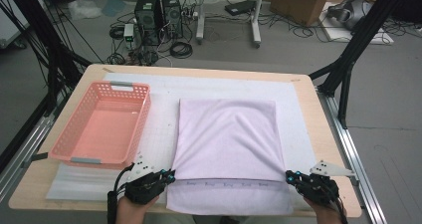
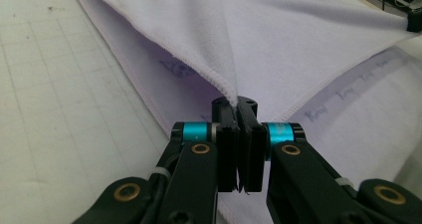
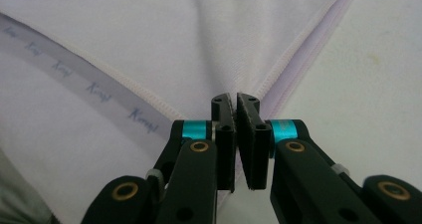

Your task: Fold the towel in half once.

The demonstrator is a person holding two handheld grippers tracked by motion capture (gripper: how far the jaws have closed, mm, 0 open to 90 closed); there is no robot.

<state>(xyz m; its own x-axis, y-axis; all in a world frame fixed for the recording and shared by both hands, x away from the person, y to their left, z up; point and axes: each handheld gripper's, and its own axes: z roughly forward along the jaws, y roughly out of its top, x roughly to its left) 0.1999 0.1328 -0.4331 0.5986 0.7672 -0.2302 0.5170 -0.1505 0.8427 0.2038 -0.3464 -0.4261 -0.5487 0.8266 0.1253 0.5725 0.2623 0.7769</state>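
Observation:
A pale lilac towel [image 1: 226, 134] lies folded on the white mat, its upper layer ending short of the near edge, where a strip with printed lettering [image 1: 229, 184] shows. My left gripper [image 1: 170, 175] is shut on the upper layer's near left corner [image 2: 230, 92], which rises in a peak from the jaws. My right gripper [image 1: 289, 176] is shut on the near right corner [image 3: 234, 92] of that same layer. The cloth [image 3: 164, 40] stretches away from both grippers with soft creases fanning from each pinched corner.
A pink plastic basket [image 1: 102, 123] stands on the table's left side, just beyond my left hand. A white gridded mat [image 1: 159, 134] covers most of the wooden table [image 1: 318, 119]. Cables, computer towers and a cardboard box sit on the floor beyond the far edge.

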